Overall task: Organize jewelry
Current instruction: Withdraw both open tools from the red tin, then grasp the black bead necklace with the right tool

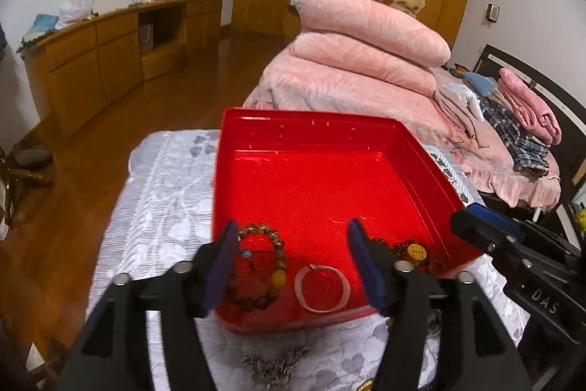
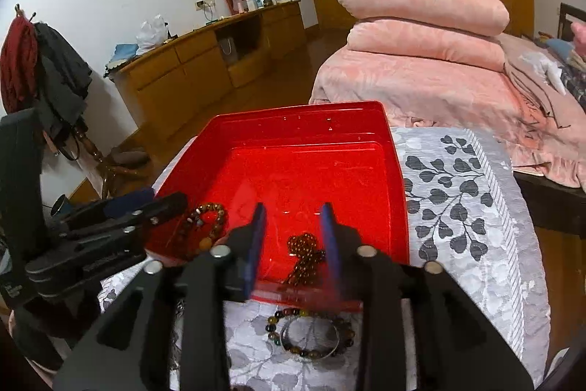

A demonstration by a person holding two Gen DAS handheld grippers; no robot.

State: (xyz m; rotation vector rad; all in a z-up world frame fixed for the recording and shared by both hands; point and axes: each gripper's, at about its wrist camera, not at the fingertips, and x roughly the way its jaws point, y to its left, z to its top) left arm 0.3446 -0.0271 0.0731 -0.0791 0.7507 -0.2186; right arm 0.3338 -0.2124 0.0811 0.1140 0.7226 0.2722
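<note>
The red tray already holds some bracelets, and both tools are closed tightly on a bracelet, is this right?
Not quite. The red tray holds bracelets, but both tools, left tool and right tool, are open and grip nothing, as each wrist view shows.

Left gripper [image 1: 291,262], matte black angular body, blue finger pads [image 1: 219,270], round silver screws along the top, right gripper [image 2: 295,244] alike, white "DAS" lettering on its black housing at 4 o'clock.

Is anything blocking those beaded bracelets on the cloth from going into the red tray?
Only the red tray's near wall. The beaded bracelets lie just outside it, below the open right gripper, so they must be lifted over.
</note>
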